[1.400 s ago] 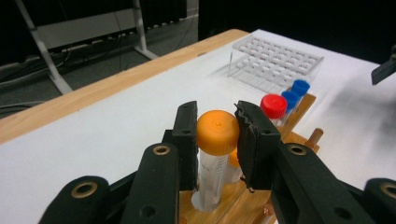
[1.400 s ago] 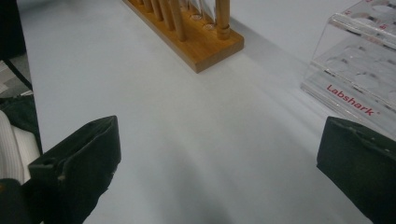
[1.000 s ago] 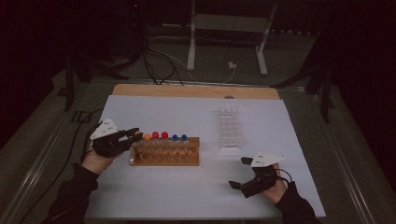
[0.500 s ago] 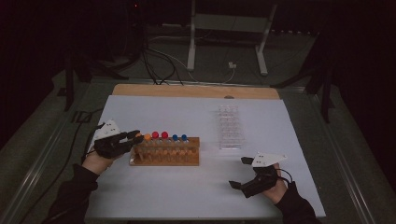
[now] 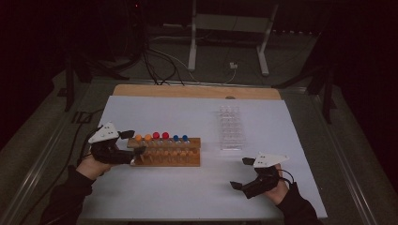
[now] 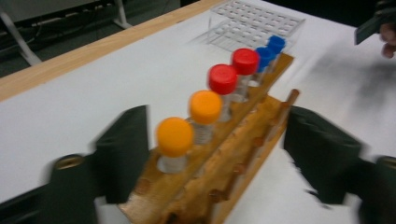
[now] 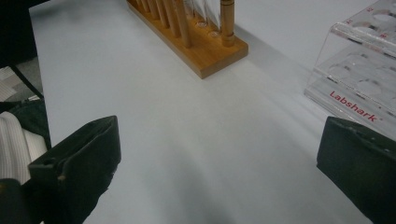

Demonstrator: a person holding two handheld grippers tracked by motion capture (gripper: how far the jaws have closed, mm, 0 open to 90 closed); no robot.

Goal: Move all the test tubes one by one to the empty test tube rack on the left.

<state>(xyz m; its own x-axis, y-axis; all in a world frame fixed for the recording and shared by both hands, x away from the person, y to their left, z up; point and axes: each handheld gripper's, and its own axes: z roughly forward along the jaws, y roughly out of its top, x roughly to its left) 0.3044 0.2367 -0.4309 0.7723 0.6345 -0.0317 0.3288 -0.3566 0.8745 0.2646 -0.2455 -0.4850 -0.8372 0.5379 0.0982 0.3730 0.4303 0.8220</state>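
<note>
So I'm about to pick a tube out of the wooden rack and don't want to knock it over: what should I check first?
1. Left tongs open: ok, the jaws have just been opening and stand either side of the wooden rack's near end.
2. Left jaws off the nearest orange-capped tube: ok, a gap shows.
3. Six capped tubes upright in the rack, two orange, two red, two blue: ok.
4. Right tongs open and holding nothing: ok, they are over bare white table cover.
5. Clear plastic rack free to take a tube: ok, its holes look empty.
6. Wooden rack steadied: not ok, nothing holds it.
</note>
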